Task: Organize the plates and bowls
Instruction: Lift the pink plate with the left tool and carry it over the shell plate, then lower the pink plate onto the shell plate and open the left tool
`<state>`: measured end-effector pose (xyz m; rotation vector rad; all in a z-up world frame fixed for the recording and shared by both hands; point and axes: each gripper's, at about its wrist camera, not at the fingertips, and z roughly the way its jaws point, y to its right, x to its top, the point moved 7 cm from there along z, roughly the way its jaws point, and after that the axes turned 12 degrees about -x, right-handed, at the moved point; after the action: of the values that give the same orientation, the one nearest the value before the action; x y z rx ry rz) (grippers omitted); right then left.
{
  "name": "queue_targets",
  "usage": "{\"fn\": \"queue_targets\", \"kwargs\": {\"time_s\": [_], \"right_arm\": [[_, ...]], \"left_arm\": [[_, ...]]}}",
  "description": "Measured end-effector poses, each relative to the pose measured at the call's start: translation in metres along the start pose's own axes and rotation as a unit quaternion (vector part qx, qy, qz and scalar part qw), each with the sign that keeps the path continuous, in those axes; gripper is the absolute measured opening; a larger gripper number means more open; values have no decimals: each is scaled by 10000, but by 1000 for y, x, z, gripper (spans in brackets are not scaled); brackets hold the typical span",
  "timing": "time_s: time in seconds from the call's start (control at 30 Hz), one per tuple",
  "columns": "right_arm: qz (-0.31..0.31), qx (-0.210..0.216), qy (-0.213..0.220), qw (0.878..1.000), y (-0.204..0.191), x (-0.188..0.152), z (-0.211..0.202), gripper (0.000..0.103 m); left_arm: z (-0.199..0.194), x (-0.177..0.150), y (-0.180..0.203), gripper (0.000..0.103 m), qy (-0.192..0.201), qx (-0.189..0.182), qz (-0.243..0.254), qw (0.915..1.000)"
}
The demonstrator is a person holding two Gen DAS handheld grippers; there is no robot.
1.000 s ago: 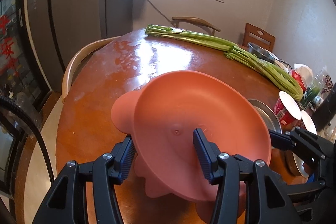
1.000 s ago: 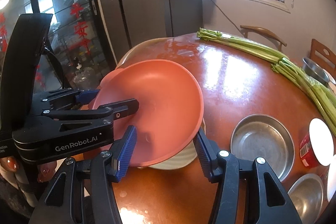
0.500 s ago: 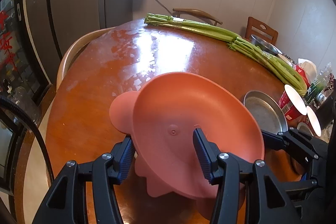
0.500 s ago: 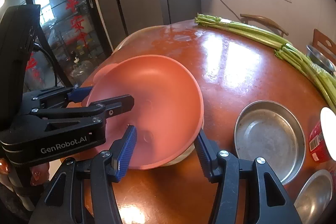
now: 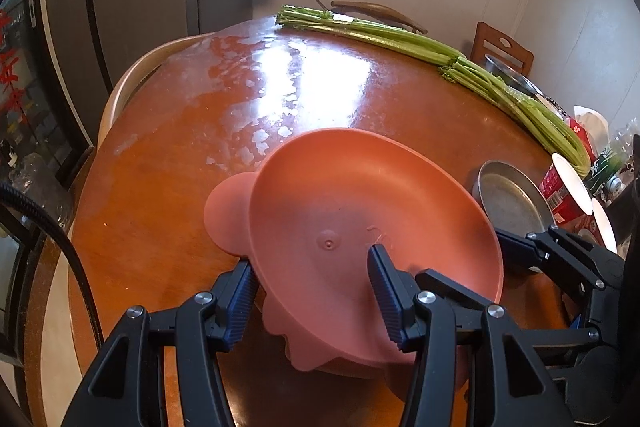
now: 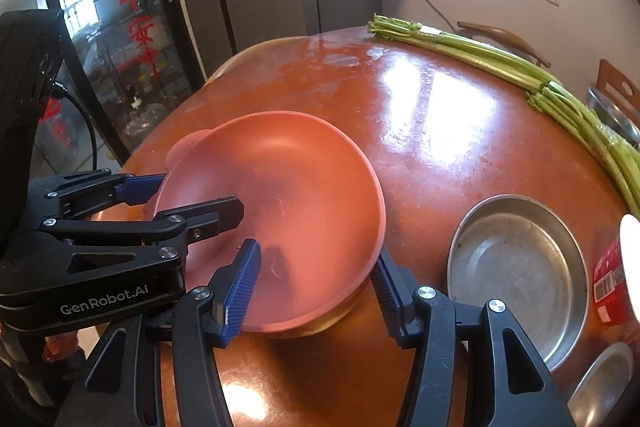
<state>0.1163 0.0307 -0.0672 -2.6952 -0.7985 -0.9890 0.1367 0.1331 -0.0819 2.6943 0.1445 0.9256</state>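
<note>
A salmon-pink plate [image 5: 360,203] with a round ear on its rim hangs tilted low over the round wooden table [image 5: 320,87]. My left gripper [image 5: 312,259] is shut on its near-left rim, one blue pad inside the dish and one outside. In the right wrist view the pink plate [image 6: 288,179] is also clamped by my right gripper [image 6: 316,251] at the near-right rim, and the left gripper [image 6: 200,193] grips it from the left. A cream dish [image 6: 320,325] peeks out just beneath; whether they touch is hidden.
An empty steel plate [image 6: 516,267] lies right of the pink one, with a second steel dish [image 6: 604,379] nearer. A red paper cup [image 6: 612,283] stands at the right edge. Long celery stalks [image 5: 440,51] cross the far side. Chairs ring the table.
Both grippers have sunk toward the table with the pink plate still clamped between them. The steel plate and celery stay where they were.
</note>
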Motion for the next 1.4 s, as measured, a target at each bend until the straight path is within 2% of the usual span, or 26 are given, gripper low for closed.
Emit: {"fn": "queue_targets", "kwargs": {"time_s": [0.5,1.4], "right_arm": [[-308,-437,18,9986,-4,-2,6,58],[-101,-375,35,9992,5,-2,1,58]], "left_arm": [[-2,-1,-2,54,30,-23,11,10000],[-20,-2,-7,54,181,65,-17,9998]]}}
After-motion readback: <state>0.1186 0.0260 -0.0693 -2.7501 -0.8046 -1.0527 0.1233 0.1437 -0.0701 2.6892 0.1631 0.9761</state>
